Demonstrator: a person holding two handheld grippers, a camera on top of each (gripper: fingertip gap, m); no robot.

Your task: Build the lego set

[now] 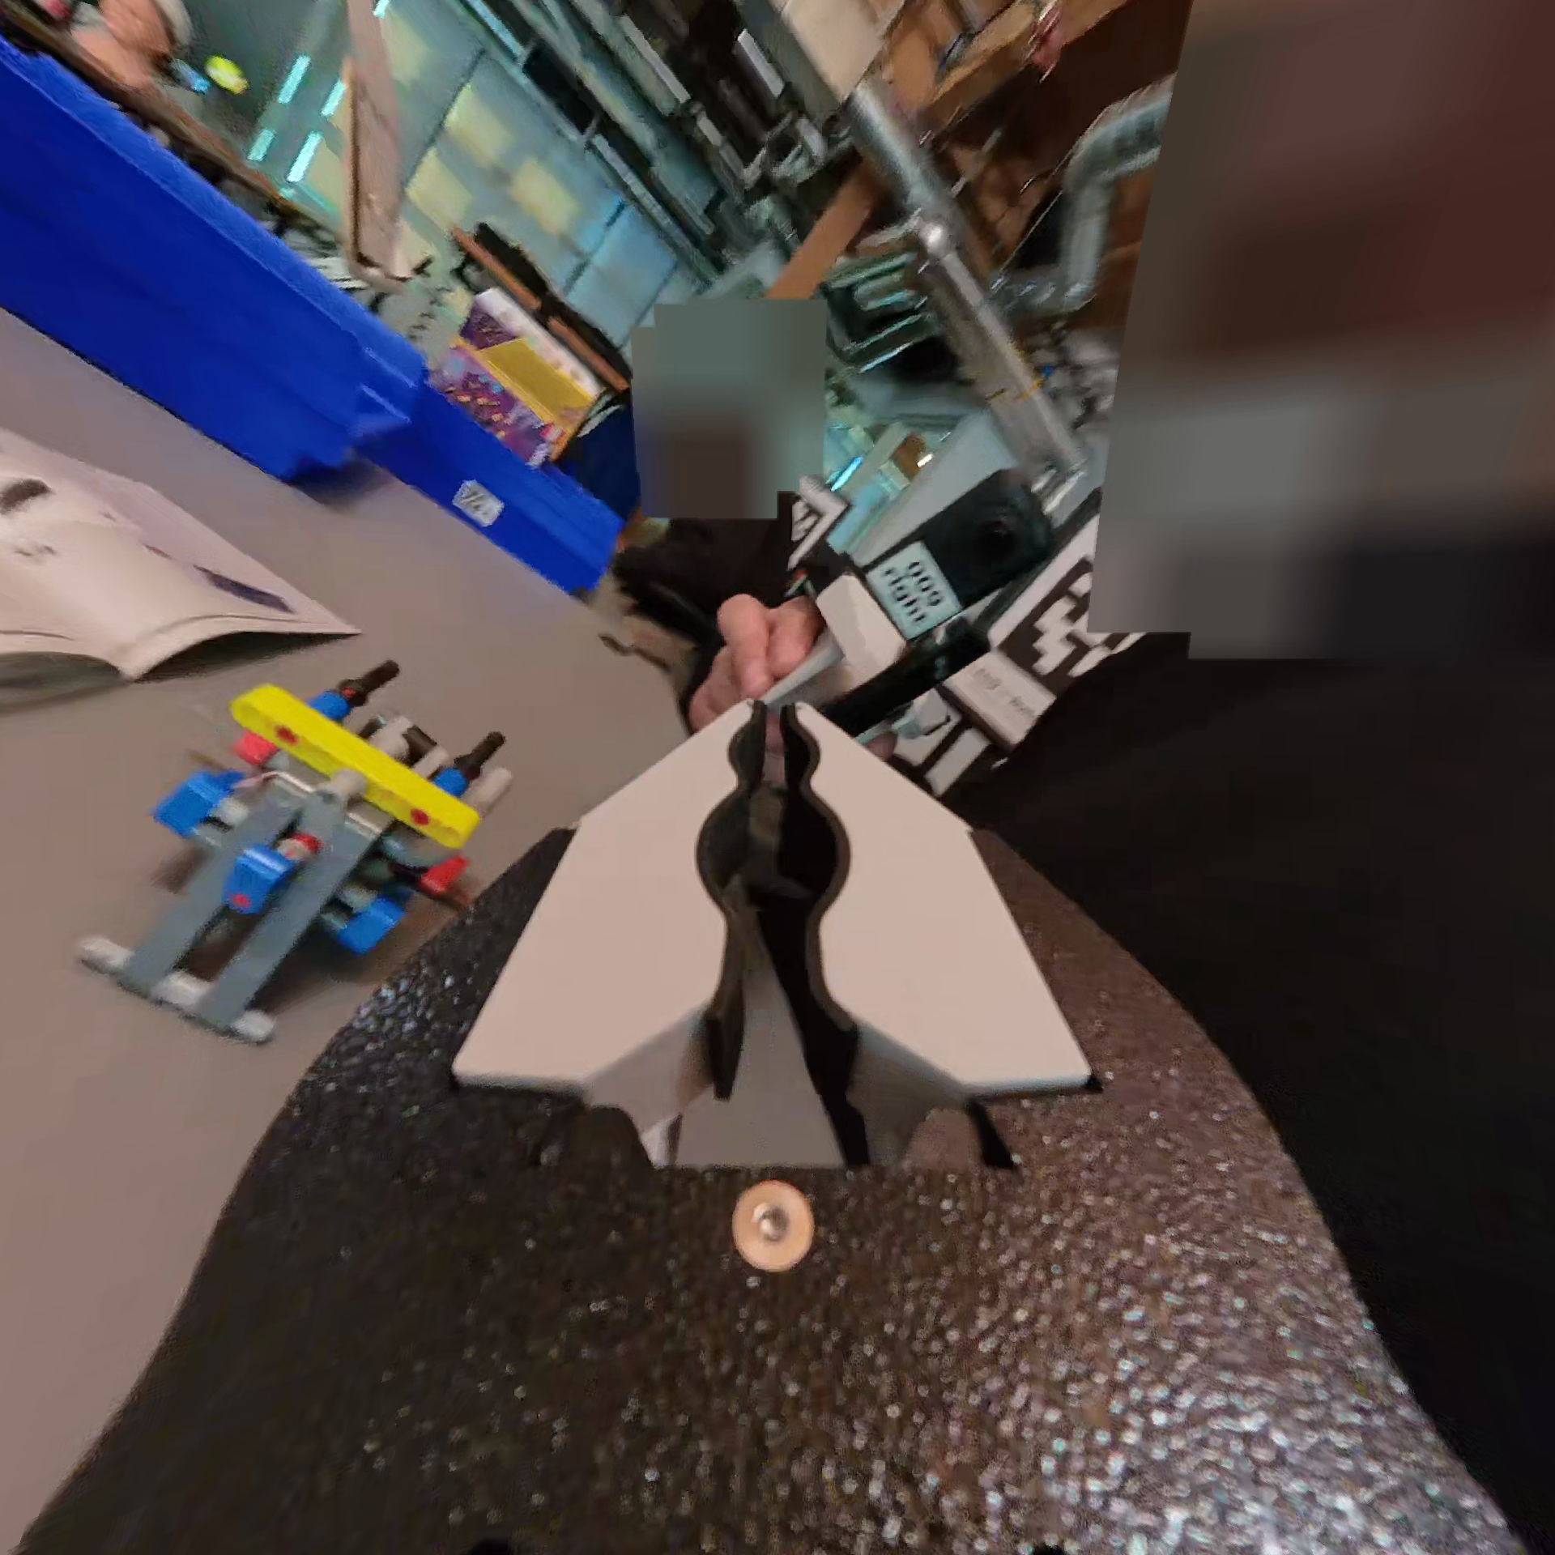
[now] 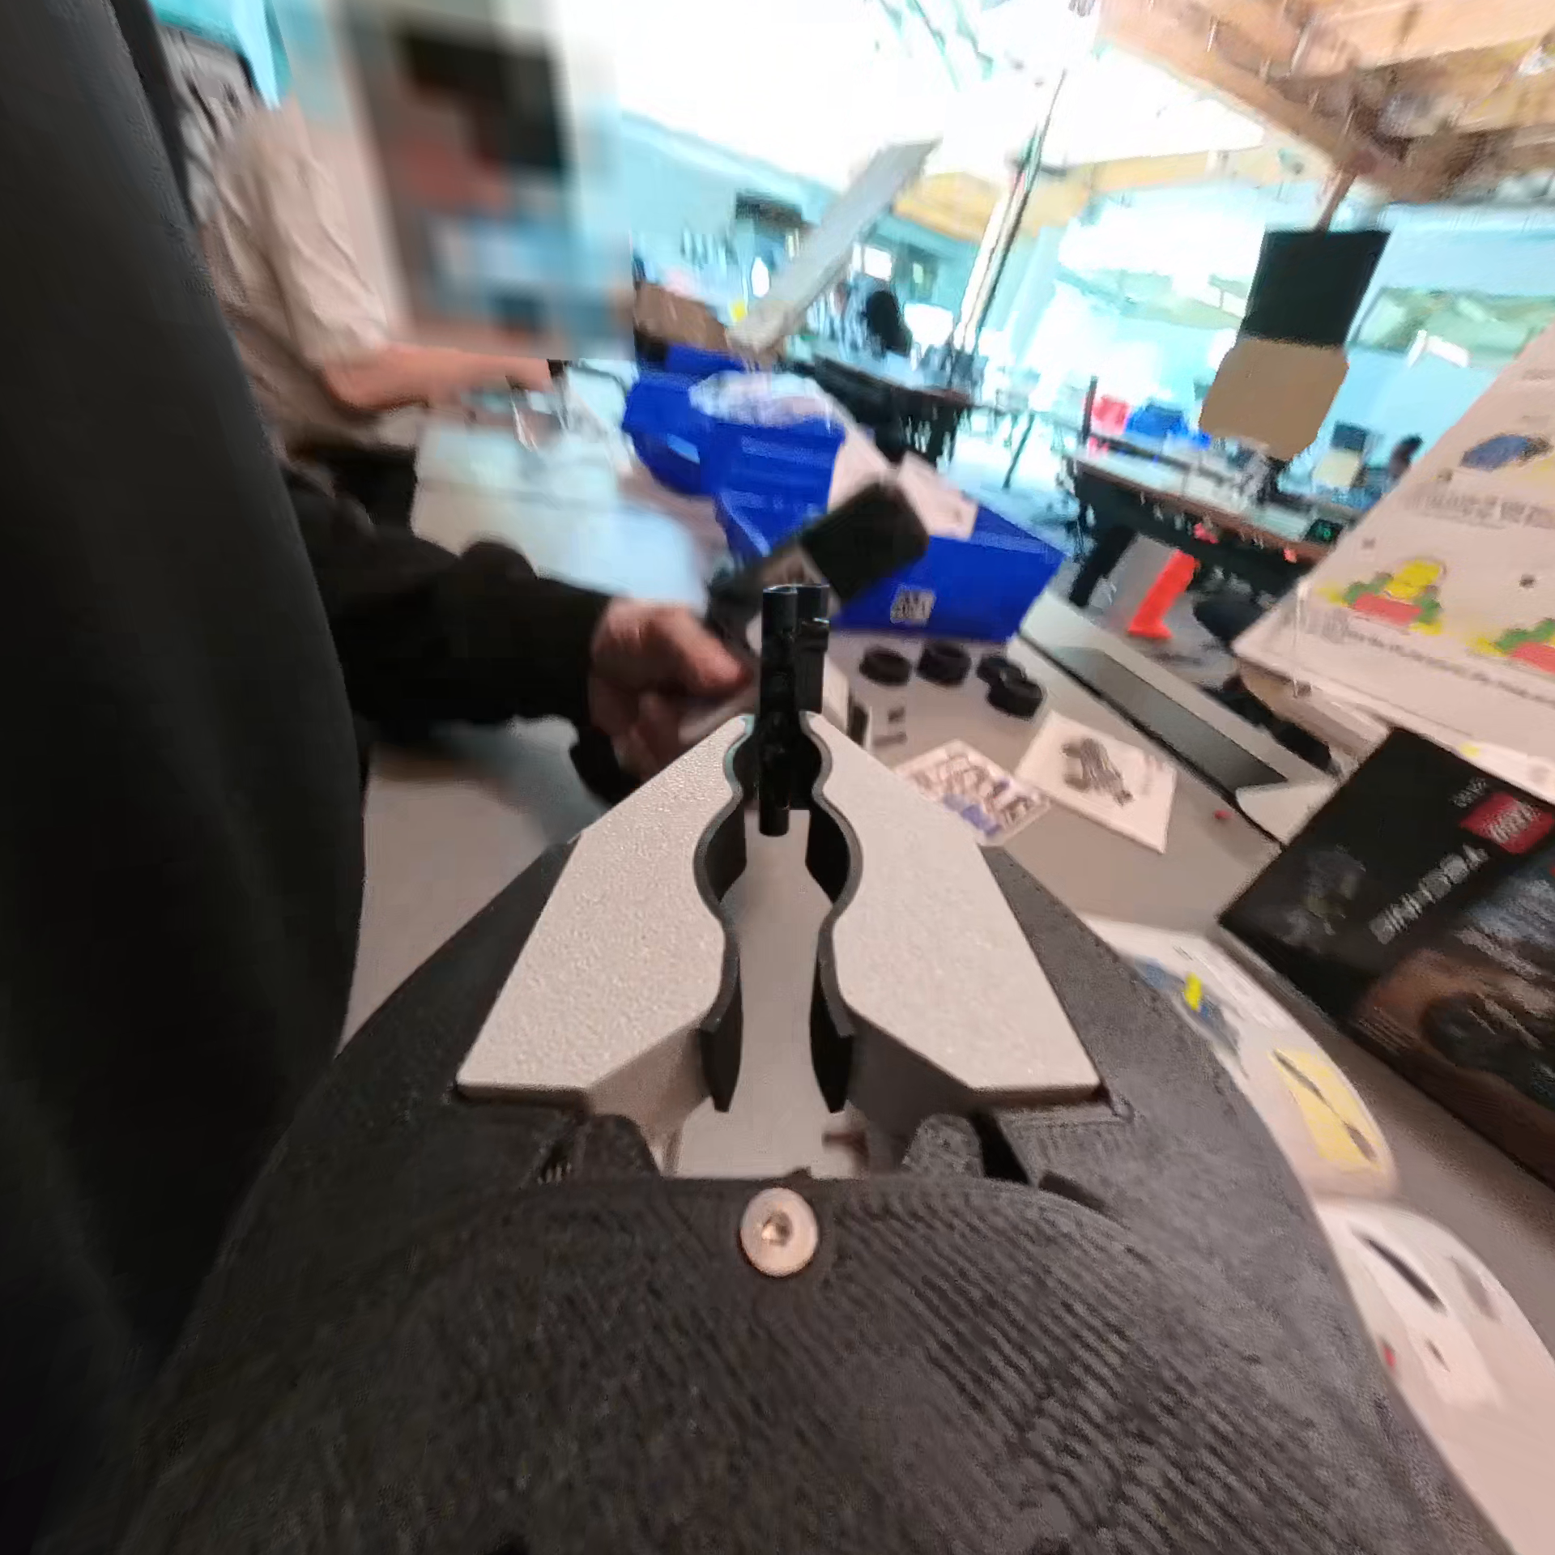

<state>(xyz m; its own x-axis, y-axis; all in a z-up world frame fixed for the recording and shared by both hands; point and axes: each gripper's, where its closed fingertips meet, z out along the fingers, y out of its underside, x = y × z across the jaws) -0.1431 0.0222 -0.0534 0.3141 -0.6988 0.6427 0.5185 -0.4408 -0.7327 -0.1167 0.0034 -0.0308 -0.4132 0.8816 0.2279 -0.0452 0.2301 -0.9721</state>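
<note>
Looking along my right gripper (image 2: 778,732), I see its fingers clenched on a small black connector piece (image 2: 791,673), which stands upright between the tips and pokes out well past them, its lower end hanging in the scalloped hollow between the fingers. Both tips press on the piece's sides. Taking that piece as my landmark: beyond it and to its right, a few black tyres (image 2: 951,665) lie on the grey table (image 2: 1094,858); nearer than those, to the right, lie two loose printed sheets (image 2: 1094,787). Behind the tyres is a blue bin (image 2: 968,581). Far right of the piece a dark boxed set (image 2: 1422,917) stands at the table edge with an open instruction booklet (image 2: 1430,572) above it. Just left of the piece a hand (image 2: 656,673) in a dark sleeve grips the blurred other gripper.

My left gripper (image 1: 772,715) has its fingers drawn together with only a thin slit between the tips and nothing in them. Past those tips, the person's hand (image 1: 757,656) holds the other gripper's handle. Left of that gripper, a partly built model (image 1: 311,833) of grey, blue, red and yellow parts rests on the table, with an open booklet (image 1: 126,572) farther left and blue bins (image 1: 210,278) behind.
</note>
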